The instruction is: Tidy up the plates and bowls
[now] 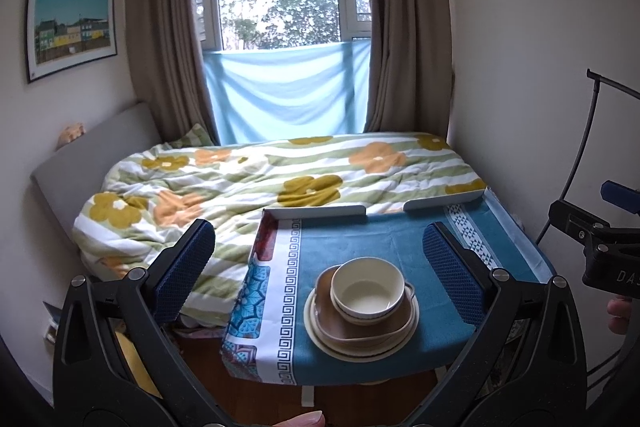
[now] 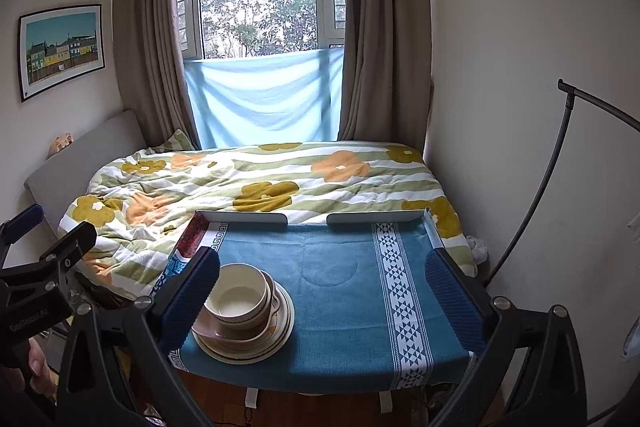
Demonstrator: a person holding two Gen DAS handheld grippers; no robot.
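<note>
One stack of dishes stands on the small table with a teal cloth. Its top is a cream bowl, which sits in a brown square dish on a cream plate. In the right wrist view the same cream bowl tops the brown dish and striped plate at the table's front left. My left gripper hovers open above and in front of the stack, holding nothing. My right gripper is open too, with its left finger overlapping the stack's left side.
A bed with a flowered quilt lies behind and left of the table. A low white rail runs along the table's far edge. A black curved stand rises by the right wall. Wood floor shows below the table.
</note>
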